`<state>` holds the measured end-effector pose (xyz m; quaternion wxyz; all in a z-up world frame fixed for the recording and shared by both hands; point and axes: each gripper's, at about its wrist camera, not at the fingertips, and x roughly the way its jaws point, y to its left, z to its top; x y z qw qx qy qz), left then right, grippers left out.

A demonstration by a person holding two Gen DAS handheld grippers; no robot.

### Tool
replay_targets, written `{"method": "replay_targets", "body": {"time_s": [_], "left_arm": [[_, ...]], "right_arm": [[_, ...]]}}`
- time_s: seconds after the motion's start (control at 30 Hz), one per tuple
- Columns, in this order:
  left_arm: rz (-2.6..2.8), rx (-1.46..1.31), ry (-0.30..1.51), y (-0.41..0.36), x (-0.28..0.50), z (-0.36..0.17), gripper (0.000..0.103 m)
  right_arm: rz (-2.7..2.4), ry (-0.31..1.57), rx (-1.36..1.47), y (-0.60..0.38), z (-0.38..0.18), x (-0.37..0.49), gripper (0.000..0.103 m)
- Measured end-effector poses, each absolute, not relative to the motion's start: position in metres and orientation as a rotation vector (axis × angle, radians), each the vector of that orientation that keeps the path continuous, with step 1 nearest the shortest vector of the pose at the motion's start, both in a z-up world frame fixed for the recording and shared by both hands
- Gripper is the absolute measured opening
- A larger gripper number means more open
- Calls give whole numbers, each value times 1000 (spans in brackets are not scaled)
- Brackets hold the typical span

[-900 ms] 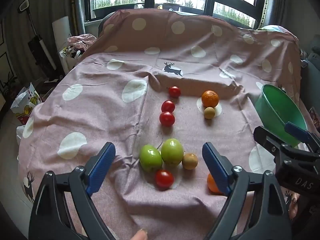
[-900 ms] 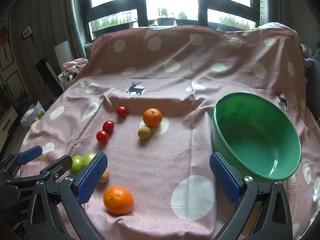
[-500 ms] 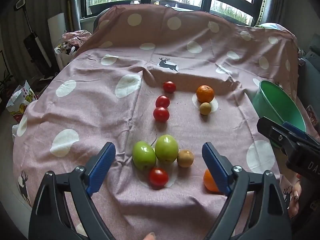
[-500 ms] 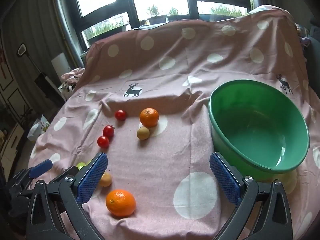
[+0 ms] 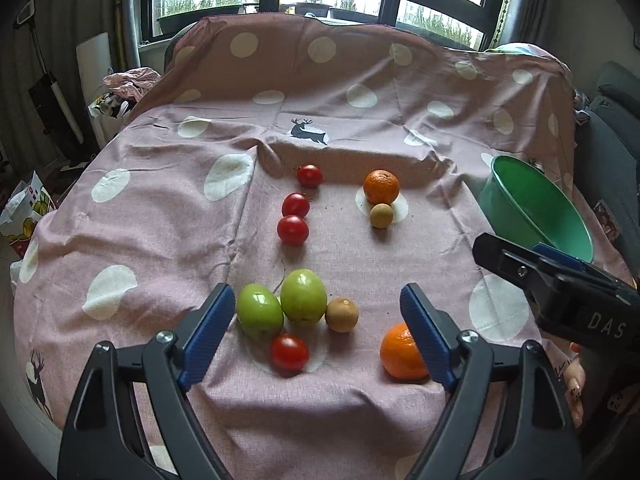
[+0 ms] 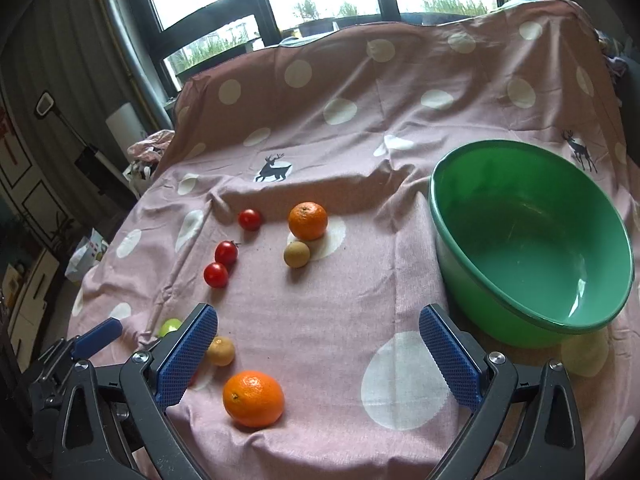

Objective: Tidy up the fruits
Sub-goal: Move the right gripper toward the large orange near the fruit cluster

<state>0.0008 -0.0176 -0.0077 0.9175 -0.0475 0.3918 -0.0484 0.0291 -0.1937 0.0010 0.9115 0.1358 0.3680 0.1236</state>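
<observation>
Fruits lie on a pink dotted cloth (image 5: 160, 216). Two green apples (image 5: 280, 306), a red tomato (image 5: 289, 353) and a brown kiwi (image 5: 341, 314) cluster between the fingers of my open left gripper (image 5: 312, 312), which hovers over them. A near orange (image 5: 402, 356) sits partly behind its right finger. Farther off lie three more tomatoes (image 5: 295, 205), a second orange (image 5: 381, 187) and a kiwi (image 5: 381, 215). My right gripper (image 6: 318, 330) is open and empty above the cloth, the near orange (image 6: 253, 398) to its lower left. The empty green bowl (image 6: 532, 240) stands on the right.
The cloth drapes over a raised back below dark-framed windows. The table's left edge drops to a floor with bags (image 5: 24, 208) and clutter. A person's fingers (image 5: 576, 376) show at the right edge of the left wrist view. A pale fruit (image 6: 586, 354) peeks from behind the bowl.
Both grippers tilted and shifted: in the left view the fruits slid down, in the right view the bowl grew larger and nearer. No fruit moved; both stayed open.
</observation>
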Motion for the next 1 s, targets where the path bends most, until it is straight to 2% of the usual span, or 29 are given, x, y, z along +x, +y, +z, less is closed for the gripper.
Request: {"method": "replay_targets", "body": {"time_s": [0.3, 0.5, 0.6, 0.67, 0.83, 1.0], "left_arm": [[-135, -138, 817, -18, 1, -9, 77], [-164, -180, 839, -15, 3, -10, 72], [-196, -191, 860, -17, 4, -13, 63], [-229, -209, 879, -20, 4, -15, 60], [-292, -226, 913, -27, 2, -19, 50], [-343, -260, 978, -31, 5, -27, 42]], "right_arm": [[229, 772, 258, -191, 1, 29, 101], [228, 801, 253, -189, -2, 32, 87], [233, 810, 247, -188, -3, 32, 84], [258, 825, 272, -189, -3, 33, 74], [321, 865, 345, -192, -9, 34, 74], [398, 938, 406, -187, -19, 39, 64]]}}
